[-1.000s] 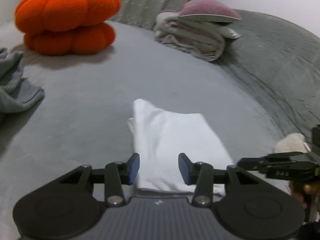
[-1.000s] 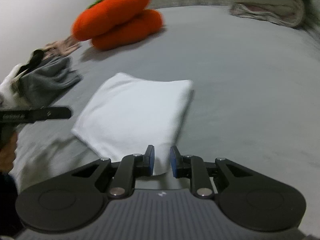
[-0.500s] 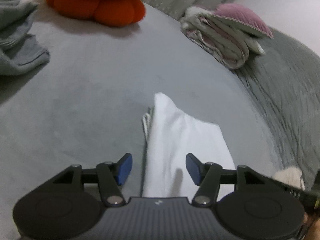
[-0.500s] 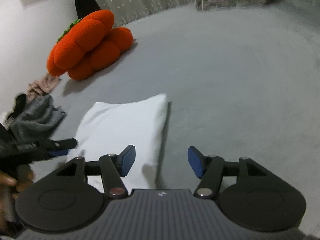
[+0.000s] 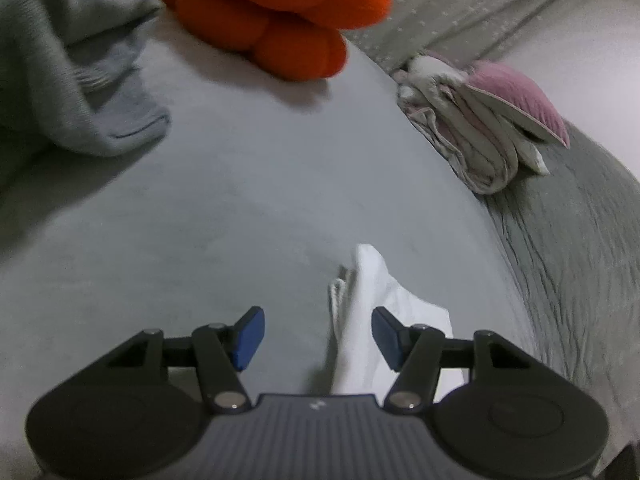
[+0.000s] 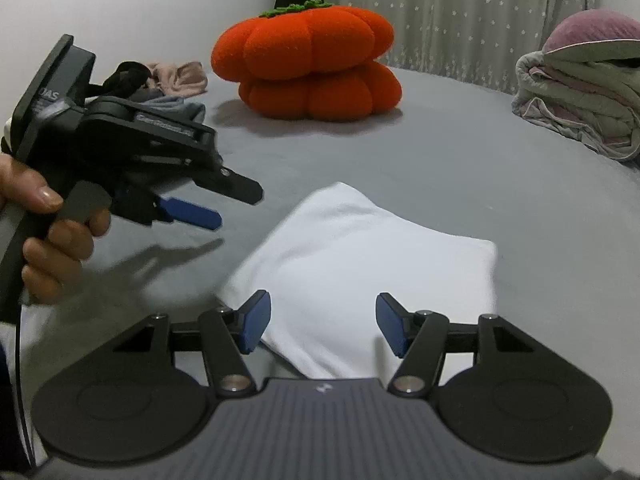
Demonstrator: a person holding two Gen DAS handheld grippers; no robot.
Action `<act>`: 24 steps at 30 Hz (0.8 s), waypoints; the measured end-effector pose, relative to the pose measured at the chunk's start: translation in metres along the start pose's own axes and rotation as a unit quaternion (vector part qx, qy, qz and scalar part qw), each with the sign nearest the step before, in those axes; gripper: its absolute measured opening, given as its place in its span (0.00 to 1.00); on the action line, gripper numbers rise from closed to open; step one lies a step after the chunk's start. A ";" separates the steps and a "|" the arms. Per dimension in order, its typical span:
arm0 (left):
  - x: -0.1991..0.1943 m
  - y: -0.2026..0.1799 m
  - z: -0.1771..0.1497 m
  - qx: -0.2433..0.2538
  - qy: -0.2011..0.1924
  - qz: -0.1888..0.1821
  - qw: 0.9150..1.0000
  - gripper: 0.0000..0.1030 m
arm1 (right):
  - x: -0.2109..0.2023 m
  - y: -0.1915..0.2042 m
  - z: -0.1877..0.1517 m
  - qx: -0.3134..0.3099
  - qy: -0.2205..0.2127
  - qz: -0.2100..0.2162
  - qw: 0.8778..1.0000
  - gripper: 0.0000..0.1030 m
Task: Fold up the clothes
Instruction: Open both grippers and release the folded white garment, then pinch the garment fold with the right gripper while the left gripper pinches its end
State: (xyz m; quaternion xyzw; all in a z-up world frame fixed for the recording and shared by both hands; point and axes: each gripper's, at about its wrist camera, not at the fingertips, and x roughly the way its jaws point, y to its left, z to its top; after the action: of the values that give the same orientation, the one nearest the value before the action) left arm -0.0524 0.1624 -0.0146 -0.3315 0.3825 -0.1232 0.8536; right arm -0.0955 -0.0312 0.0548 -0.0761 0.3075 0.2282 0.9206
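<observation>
You have one folded white garment [image 6: 360, 264] lying flat on the grey bed [image 6: 500, 184], out in the middle of its surface and well clear of every edge. Two grippers are at work. Your right gripper [image 6: 322, 327] hangs just above the near end of that garment with its blue pads parted and nothing pinched between them; the white cloth shows through the gap, and its folded edge runs away from you toward the far side of the bed. Your left gripper [image 5: 317, 338] is likewise released: its pads stand apart over bare bedding, with the garment's layered side edge [image 5: 376, 312] lying under the right-hand pad and nothing gripped. From the right wrist view, the left gripper [image 6: 188, 210] sits to the left of the garment, held in your hand [image 6: 56, 240], apart from the cloth.

Elsewhere on the bed you have one orange pumpkin cushion [image 6: 308, 64] near the far edge, one crumpled grey garment [image 5: 68, 68] toward the far left corner, one pink piece of clothing [image 6: 180, 76] beside it with something black next to it that is too blurred to make out, and one folded quilt [image 6: 580, 104] with a purple cushion [image 6: 596, 28] on top at the right edge
</observation>
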 end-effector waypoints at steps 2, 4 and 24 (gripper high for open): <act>-0.001 0.003 0.003 -0.009 -0.001 -0.008 1.000 0.59 | 0.006 0.009 0.001 0.004 -0.006 -0.006 1.000 0.61; -0.001 0.003 0.006 -0.007 -0.004 -0.012 1.000 0.59 | 0.013 0.018 0.003 0.006 -0.010 -0.014 1.000 0.61; -0.013 0.015 0.039 -0.032 -0.016 -0.047 0.998 0.59 | 0.071 0.044 0.025 -0.068 0.062 -0.133 0.987 0.40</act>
State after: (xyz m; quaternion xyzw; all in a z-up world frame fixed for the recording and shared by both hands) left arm -0.0336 0.1976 0.0020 -0.3785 0.3562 -0.1456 0.8418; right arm -0.0526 0.0414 0.0327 -0.1923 0.3347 0.1189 0.9148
